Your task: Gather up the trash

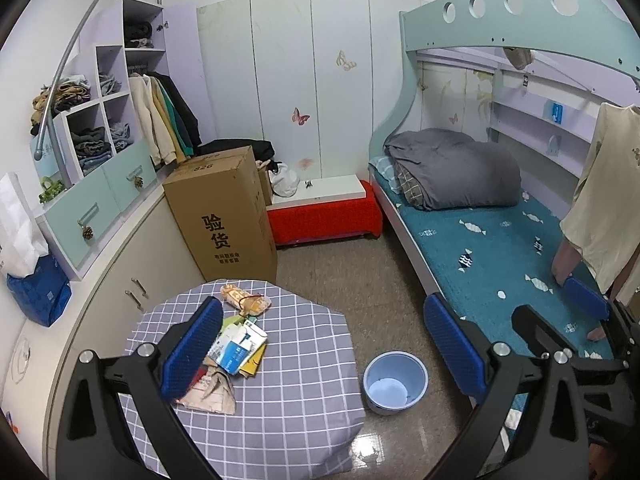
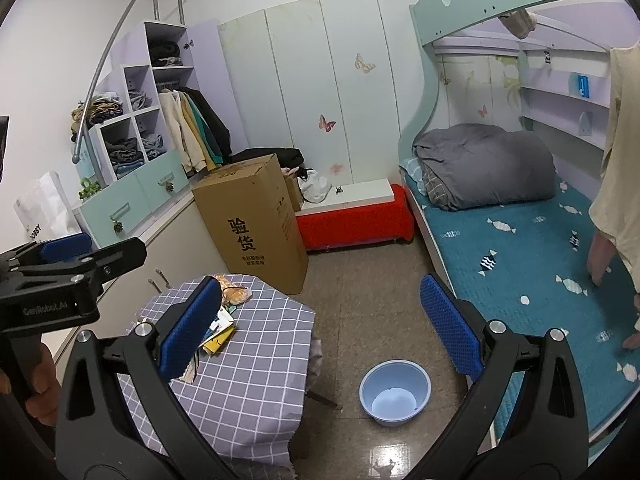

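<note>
Two blue pads of the left gripper (image 1: pixel 324 344) stand spread wide, holding nothing; the right gripper (image 2: pixel 320 328) gapes likewise. One trash pile (image 1: pixel 234 344) lies on one checked table (image 1: pixel 304 380) beside the left pad; one blue bin (image 1: pixel 395 382) sits between the jaws

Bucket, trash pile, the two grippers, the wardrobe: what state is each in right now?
Blue bucket: upright on floor, nothing visible inside.
Trash pile: loose on the checkered table.
Left gripper: open, holding nothing.
Right gripper: open, holding nothing.
Wardrobe door: open, clothes hanging.
Cardboard box: upright, closed.
</note>
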